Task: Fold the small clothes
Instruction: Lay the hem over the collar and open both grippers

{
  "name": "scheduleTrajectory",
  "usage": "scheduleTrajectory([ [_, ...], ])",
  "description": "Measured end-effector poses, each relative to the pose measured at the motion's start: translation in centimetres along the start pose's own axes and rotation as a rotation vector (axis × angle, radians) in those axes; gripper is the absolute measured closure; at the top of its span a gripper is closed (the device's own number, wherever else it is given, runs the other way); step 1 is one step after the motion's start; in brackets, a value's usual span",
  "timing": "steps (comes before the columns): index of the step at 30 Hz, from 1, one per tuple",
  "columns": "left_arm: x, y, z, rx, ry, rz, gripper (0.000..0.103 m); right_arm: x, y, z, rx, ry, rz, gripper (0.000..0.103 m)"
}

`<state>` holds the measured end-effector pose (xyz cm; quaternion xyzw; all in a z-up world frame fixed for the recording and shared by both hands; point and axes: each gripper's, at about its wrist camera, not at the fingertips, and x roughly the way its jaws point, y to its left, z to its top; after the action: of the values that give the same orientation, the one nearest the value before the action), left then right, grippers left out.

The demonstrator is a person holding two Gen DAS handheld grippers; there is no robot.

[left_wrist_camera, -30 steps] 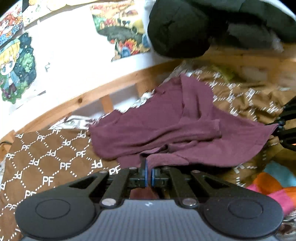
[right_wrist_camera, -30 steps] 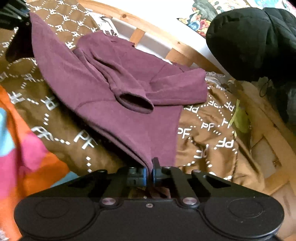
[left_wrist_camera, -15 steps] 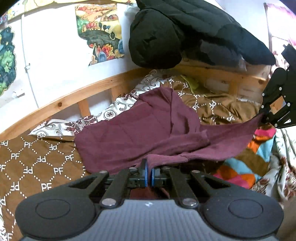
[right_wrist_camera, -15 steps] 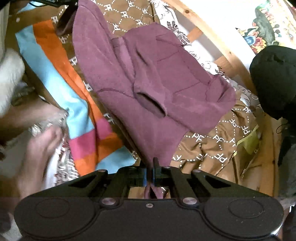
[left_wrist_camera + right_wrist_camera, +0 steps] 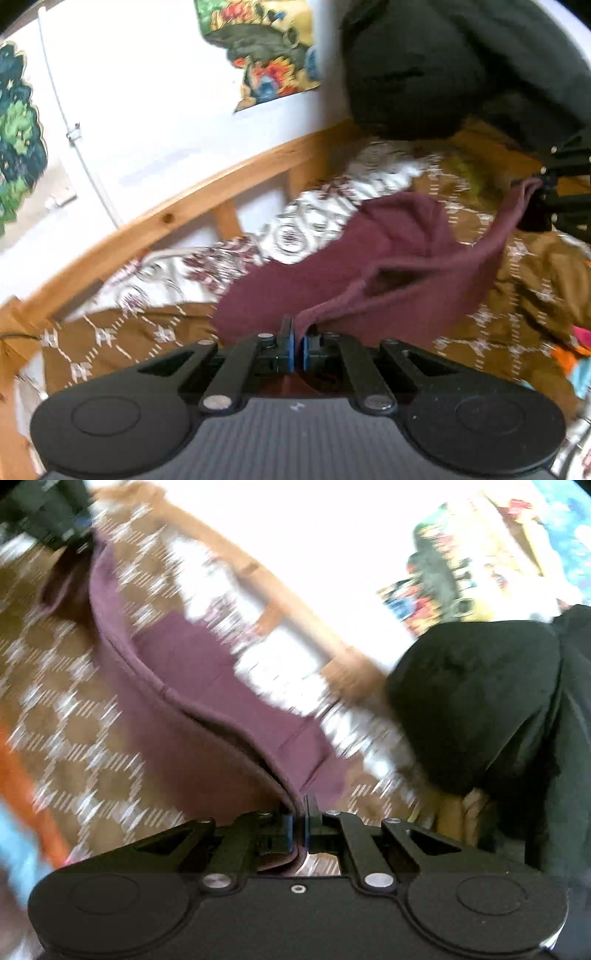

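Fingers: left gripper [image 5: 297,341] and right gripper [image 5: 298,821] clamped on sweater [image 5: 332,273] hem | step: sweater held up over bed [image 5: 147,332] | next: hem to be laid over collar, judged.

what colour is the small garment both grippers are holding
Maroon knit garment, plain with no pattern; clearest in the left wrist view.

We see a bed with a wooden frame [image 5: 192,218]. On it lies a brown patterned cover [image 5: 535,280]; a white floral sheet [image 5: 229,262] shows at ten o'clock, a black bundle [image 5: 436,70] at one o'clock.
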<state>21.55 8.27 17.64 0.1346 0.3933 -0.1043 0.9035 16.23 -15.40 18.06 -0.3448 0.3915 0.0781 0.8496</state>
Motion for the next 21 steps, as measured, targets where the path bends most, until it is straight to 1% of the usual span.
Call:
scheduleTrajectory([
  [3, 3.2, 0.9, 2.5, 0.033, 0.049, 0.028, 0.099, 4.8, -3.0, 1.2, 0.072, -0.045, -0.009, 0.099],
  [5, 5.9, 1.2, 3.7, 0.063, 0.076, 0.051, 0.099, 8.1, -4.3, 1.5, 0.091, -0.053, -0.002, 0.099],
  [6, 7.4, 1.5, 4.2, 0.059, 0.089, 0.061, 0.099, 10.0, -4.9, 1.7, 0.092, -0.057, 0.008, 0.098],
  [8, 10.1, 2.2, 4.8, 0.024, 0.117, 0.074, 0.099, 12.9, -5.6, 2.1, 0.084, -0.079, 0.015, 0.098],
  [12, 15.6, 3.4, 5.5, -0.088, 0.175, 0.095, 0.099, 18.2, -5.6, 1.8, 0.109, -0.111, 0.030, 0.098],
  [15, 19.2, 3.5, 5.4, -0.150, 0.200, 0.112, 0.099, 21.6, -4.9, 1.2, 0.118, -0.099, 0.044, 0.098],
  [18, 22.0, 4.3, 5.1, -0.234, 0.209, 0.114, 0.099, 23.7, -4.4, 1.3, 0.139, -0.080, 0.056, 0.098],
  [19, 22.6, 4.6, 4.9, -0.253, 0.214, 0.110, 0.097, 24.4, -4.4, 1.3, 0.151, -0.072, 0.059, 0.097],
  [20, 23.3, 5.0, 4.7, -0.279, 0.220, 0.106, 0.092, 24.9, -4.4, 1.3, 0.164, -0.063, 0.057, 0.092],
  [21, 23.9, 5.3, 4.5, -0.304, 0.222, 0.098, 0.089, 25.4, -4.6, 1.3, 0.185, -0.055, 0.057, 0.088],
])
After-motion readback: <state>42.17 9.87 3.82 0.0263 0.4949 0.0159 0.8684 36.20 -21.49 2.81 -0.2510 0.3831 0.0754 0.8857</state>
